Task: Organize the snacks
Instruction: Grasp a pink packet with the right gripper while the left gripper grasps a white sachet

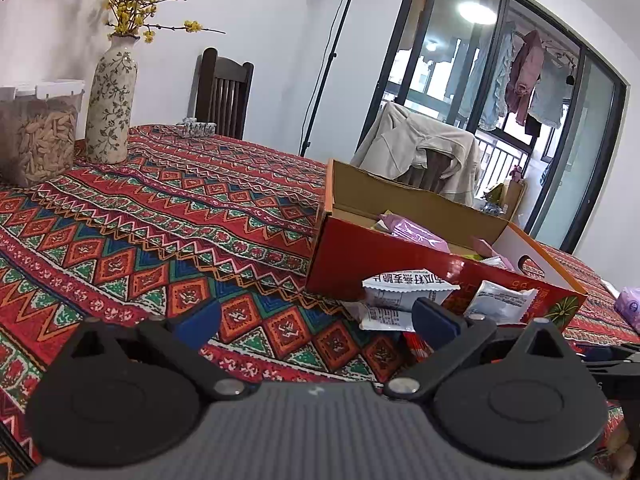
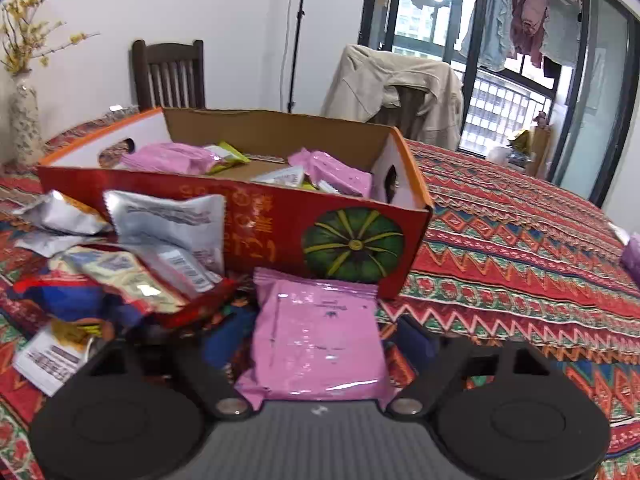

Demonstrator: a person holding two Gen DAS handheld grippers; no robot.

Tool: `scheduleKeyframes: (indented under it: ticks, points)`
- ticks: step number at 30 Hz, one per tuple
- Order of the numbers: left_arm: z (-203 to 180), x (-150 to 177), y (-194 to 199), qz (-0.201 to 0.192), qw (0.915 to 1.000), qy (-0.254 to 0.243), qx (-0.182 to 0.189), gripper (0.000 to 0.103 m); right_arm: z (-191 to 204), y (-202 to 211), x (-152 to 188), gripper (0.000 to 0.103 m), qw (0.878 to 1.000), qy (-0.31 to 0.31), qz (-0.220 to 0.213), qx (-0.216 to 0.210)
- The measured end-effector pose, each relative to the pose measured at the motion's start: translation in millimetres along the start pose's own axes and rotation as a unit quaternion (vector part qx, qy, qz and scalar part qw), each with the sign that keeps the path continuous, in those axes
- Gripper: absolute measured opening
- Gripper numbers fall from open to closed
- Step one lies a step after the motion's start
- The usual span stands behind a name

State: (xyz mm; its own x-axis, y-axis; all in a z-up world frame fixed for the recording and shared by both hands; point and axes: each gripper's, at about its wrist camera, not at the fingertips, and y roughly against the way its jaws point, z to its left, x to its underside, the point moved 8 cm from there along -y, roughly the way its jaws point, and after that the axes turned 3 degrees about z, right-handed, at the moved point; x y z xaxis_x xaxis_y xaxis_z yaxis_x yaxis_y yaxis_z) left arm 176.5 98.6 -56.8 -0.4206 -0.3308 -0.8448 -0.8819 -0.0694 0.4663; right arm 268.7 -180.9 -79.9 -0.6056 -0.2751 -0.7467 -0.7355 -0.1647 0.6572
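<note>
One red box [image 2: 256, 216] is seen on the table [image 2: 520, 240]; three pink packets [image 2: 176, 158] are counted inside. A fourth pink packet [image 2: 320, 336] is pinched by the right gripper [image 2: 320, 344]. The left gripper [image 1: 316, 316], spread and empty, and a jar [image 1: 40, 136] are shown only by the left view.

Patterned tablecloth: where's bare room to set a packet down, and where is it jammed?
Free: the patterned tablecloth between the floral ceramic vase and the red cardboard box, and the stretch right of the box's pumpkin end. Crowded: the heap of silver and white packets against the box front, and the pink foil packet between the right gripper's fingers.
</note>
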Motion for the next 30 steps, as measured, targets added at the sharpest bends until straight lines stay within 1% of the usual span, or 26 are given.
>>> scheduleKeyframes:
  ticks: [3, 5, 8, 10, 12, 15, 20, 25, 28, 30]
  points:
    - [-0.8, -0.1, -0.3, 0.001, 1.0, 0.001, 0.007, 0.103, -0.9, 1.3, 0.2, 0.062, 1.0, -0.009, -0.002, -0.01]
    - [-0.6, -0.6, -0.8, 0.001, 1.0, 0.001, 0.007, 0.103, -3.7, 2.0, 0.2, 0.06, 1.0, -0.017, -0.003, -0.011]
    - [-0.6, -1.0, 0.2, -0.002, 1.0, 0.002, 0.008, 0.103, -6.1, 4.4, -0.5, 0.06, 1.0, -0.024, -0.011, -0.013]
    - [-1.0, -0.9, 0.6, -0.005, 0.9999, 0.001, 0.01, 0.103, -7.1, 11.8, -1.8, 0.06, 0.999, -0.026, -0.031, -0.01]
    - [-1.2, -0.4, -0.9, -0.002, 1.0, 0.0, 0.009, 0.103, -9.8, 21.6, -4.0, 0.06, 0.998, -0.028, -0.058, 0.004]
    - [-0.4, -0.1, -2.3, 0.001, 1.0, 0.001, 0.008, 0.103, -18.6, 31.4, -5.9, 0.06, 0.995, -0.046, -0.083, 0.021]
    - [0.1, 0.4, -3.8, 0.004, 1.0, 0.001, 0.004, 0.103, -27.8, 38.7, -7.8, 0.06, 0.993, -0.058, -0.1, 0.035]
    - [2.2, 0.8, -4.9, 0.007, 0.9999, 0.001, -0.012, 0.103, -31.7, 49.6, -8.6, 0.06, 0.99, -0.065, -0.123, 0.039]
    - [0.5, 0.3, -2.8, 0.003, 0.9997, -0.008, -0.024, 0.103, -34.4, 55.1, -7.2, 0.06, 0.988, -0.075, -0.133, 0.034]
    - [-2.5, 0.4, -2.7, 0.007, 0.9993, -0.016, -0.033, 0.103, -35.9, 58.0, -5.2, 0.06, 0.987, -0.08, -0.135, 0.026]
